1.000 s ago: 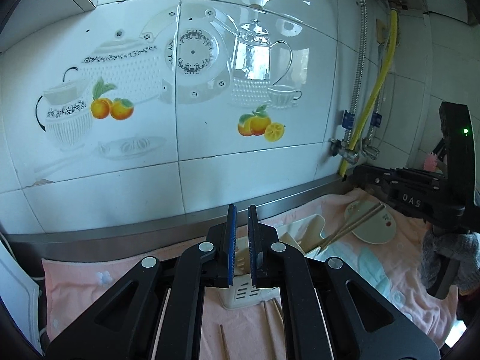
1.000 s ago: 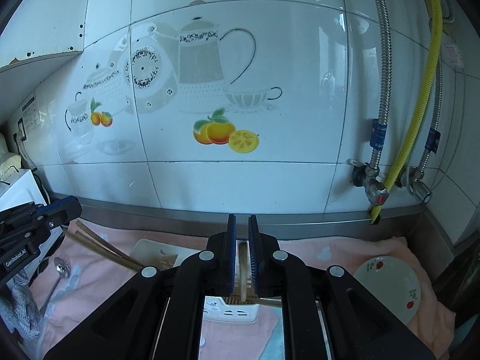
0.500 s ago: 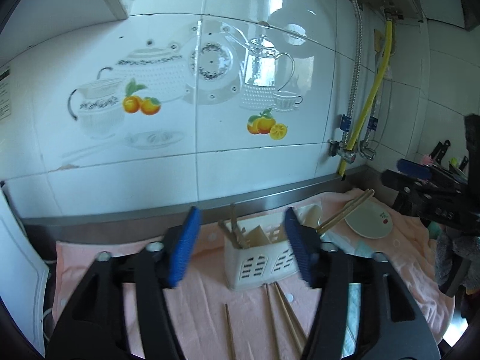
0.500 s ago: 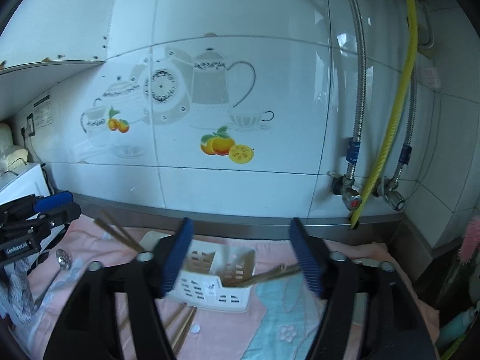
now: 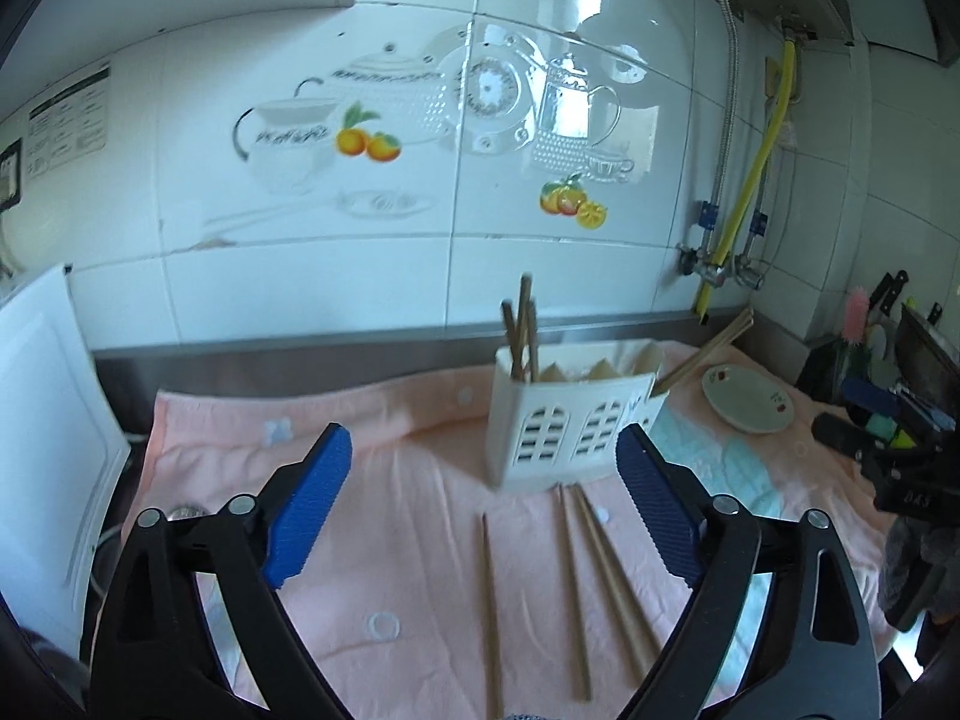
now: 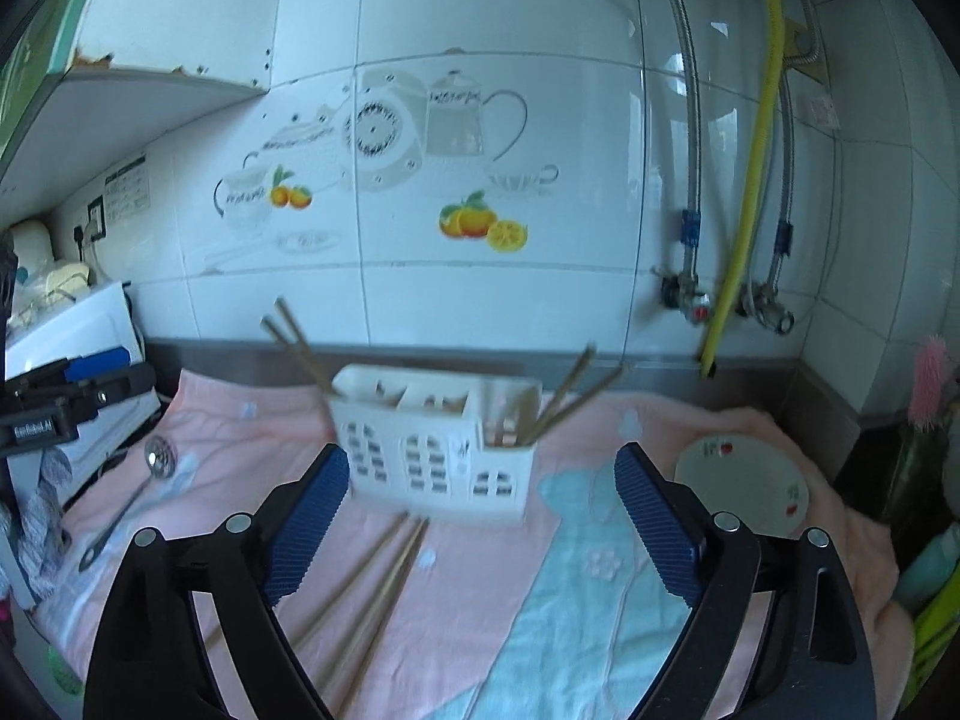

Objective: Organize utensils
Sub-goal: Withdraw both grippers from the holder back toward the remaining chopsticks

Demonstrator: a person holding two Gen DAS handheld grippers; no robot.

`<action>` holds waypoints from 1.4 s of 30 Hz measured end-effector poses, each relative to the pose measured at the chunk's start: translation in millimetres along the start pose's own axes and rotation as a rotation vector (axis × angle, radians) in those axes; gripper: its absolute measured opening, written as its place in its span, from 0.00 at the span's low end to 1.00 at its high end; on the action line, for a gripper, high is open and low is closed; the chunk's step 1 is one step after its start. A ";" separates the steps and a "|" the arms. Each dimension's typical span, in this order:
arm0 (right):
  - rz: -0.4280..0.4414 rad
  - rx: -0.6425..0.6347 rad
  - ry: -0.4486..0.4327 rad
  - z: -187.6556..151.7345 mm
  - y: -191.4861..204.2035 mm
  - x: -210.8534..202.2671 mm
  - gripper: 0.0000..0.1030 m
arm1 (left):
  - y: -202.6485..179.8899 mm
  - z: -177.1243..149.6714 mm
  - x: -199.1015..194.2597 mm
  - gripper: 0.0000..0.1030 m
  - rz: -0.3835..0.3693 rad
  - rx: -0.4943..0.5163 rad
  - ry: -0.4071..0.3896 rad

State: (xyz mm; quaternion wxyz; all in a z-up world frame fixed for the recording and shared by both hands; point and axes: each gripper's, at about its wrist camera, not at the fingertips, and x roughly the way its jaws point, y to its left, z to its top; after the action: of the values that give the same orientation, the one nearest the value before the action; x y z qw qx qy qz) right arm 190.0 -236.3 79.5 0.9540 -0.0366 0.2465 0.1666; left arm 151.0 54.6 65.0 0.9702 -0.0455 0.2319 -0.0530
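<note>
Jaws of left gripper [image 5: 483,507] and right gripper [image 6: 480,507] have just been opening and stand apart, empty; the utensil holder [image 6: 432,444] stands beyond on the pink towel [image 5: 384,516], loose chopsticks [image 5: 576,588] before it.

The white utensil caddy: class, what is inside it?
Chopsticks lean out of the white utensil caddy at both ends. Its walls hide their lower parts and the compartment floors.

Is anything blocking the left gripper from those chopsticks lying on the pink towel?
Nothing visible does. The loose chopsticks lie bare on the pink towel just ahead of the open left gripper, in front of the white utensil holder, which stands behind them, not in the path.
</note>
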 end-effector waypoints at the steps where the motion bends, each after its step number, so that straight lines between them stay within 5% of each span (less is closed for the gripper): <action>1: 0.002 -0.001 0.009 -9.2 3.1 -1.2 0.85 | 1.8 -5.2 -2.1 0.87 0.004 -0.002 0.004; 17: 0.038 0.042 0.168 -117.2 51.6 10.5 0.85 | 36.0 -87.4 -25.7 0.87 0.066 -0.083 0.068; 42: 0.080 0.176 0.390 -156.7 73.3 81.8 0.27 | 60.4 -142.0 -25.6 0.86 0.070 -0.157 0.158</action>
State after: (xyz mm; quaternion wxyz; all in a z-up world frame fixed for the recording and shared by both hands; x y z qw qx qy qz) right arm 161.0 -166.5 -96.3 0.8803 0.0251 0.4414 0.1719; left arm 68.6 108.6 -56.6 0.9436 -0.1088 0.3126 -0.0040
